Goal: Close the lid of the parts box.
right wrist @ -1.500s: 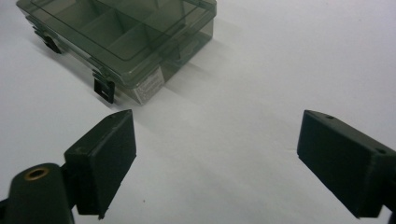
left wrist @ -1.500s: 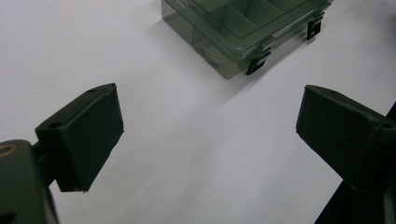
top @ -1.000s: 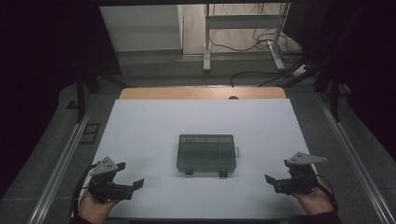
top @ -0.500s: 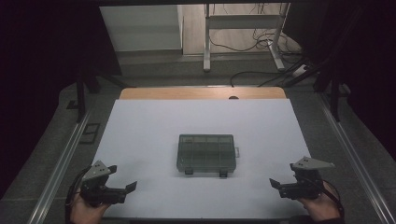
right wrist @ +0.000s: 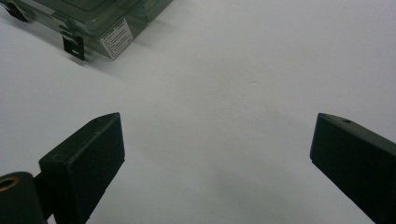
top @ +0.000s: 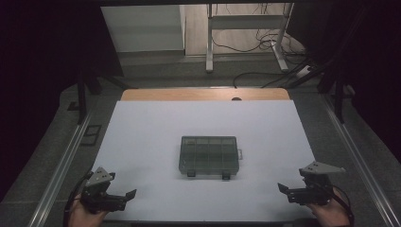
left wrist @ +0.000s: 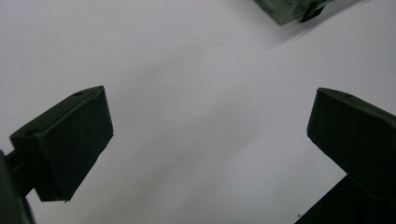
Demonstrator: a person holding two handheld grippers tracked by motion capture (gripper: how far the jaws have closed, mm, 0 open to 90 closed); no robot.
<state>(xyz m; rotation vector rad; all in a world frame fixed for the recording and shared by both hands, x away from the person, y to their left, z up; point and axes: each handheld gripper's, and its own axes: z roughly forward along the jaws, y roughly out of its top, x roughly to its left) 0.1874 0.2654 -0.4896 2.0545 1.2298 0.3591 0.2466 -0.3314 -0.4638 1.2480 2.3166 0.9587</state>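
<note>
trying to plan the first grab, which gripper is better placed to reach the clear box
Left, only slightly. The left gripper sits a little nearer the clear box than the right gripper. Both are open, empty, apart from it.

I see a white tabletop (top: 156,137) with a wooden strip (top: 189,94) along its far edge; beyond it, metal frame legs (top: 246,38) stand among loose cables (top: 265,42) on the floor.

High view: overhead, facing forward-down across the white worktop (top: 198,123); both gripper views: low, close to its surface, each sharing the green case (top: 208,154) with it.
</note>
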